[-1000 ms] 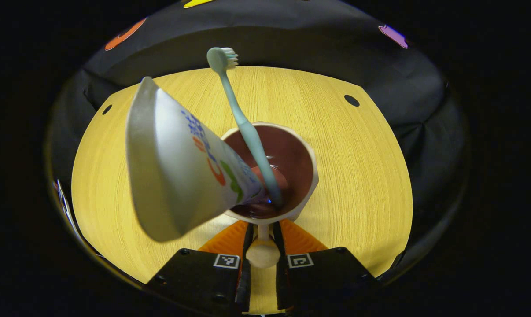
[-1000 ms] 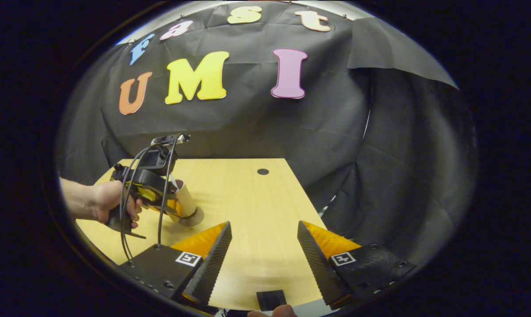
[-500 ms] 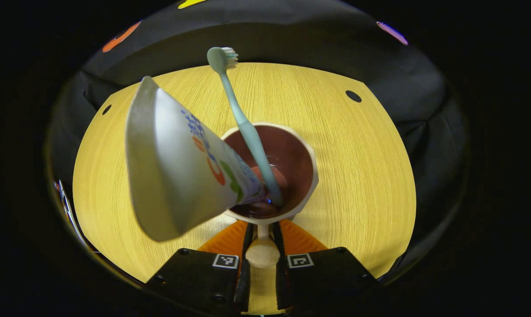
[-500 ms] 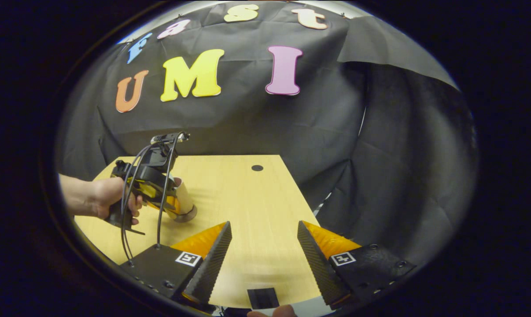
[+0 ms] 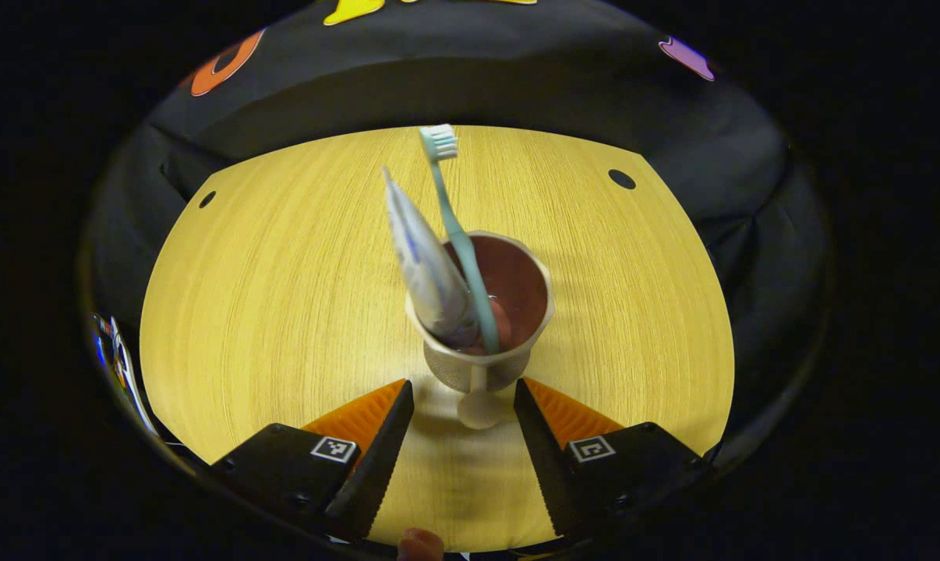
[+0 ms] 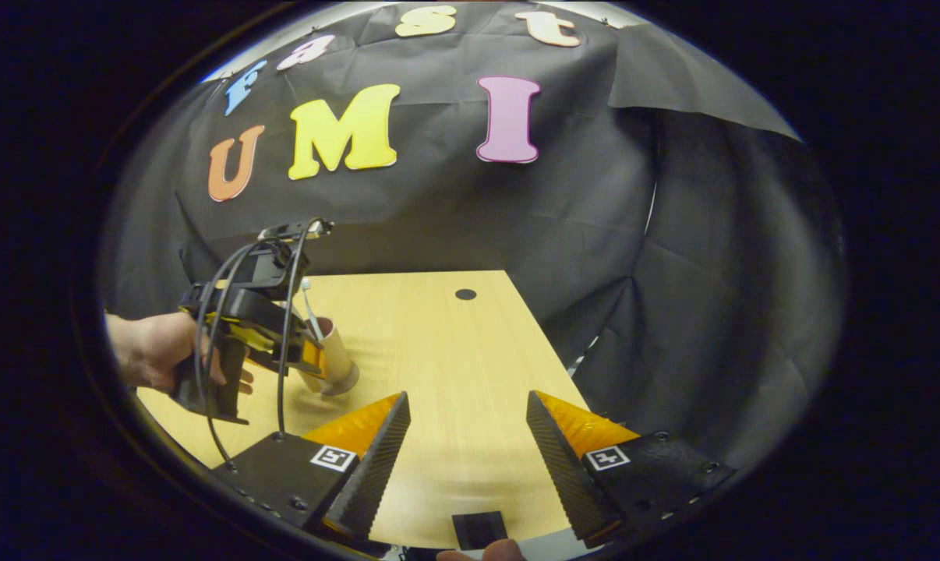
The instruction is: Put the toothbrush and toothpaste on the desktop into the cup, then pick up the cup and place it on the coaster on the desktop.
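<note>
Nearest in the left gripper view, the left hand-held gripper (image 5: 458, 425) has its two fingers spread wide, with nothing gripped between them. The handle of the cup (image 5: 482, 327) stands free in the gap, so I judge the cup is let go and stands by its own weight on the worktop (image 5: 283, 296). The handle points toward the fingers, probably because it is the part by which the cup was carried.

Inside the cup the toothpaste (image 5: 425, 261) leans to the left rim and the toothbrush (image 5: 458, 234) stands beside it with the bristles up; both rest on the rim, which keeps them from tipping out. The first part of the task looks done.

In the right gripper view the right hand-held gripper (image 6: 466, 444) is also wide apart and empty, waiting low over the near edge of the worktop. Farther off, to the left, a person's hand (image 6: 154, 358) holds the left hand-held gripper just beside the cup, whose base sits on a round grey disc. I take it for the coaster (image 6: 345, 383), but it is small and I cannot be sure.
</note>
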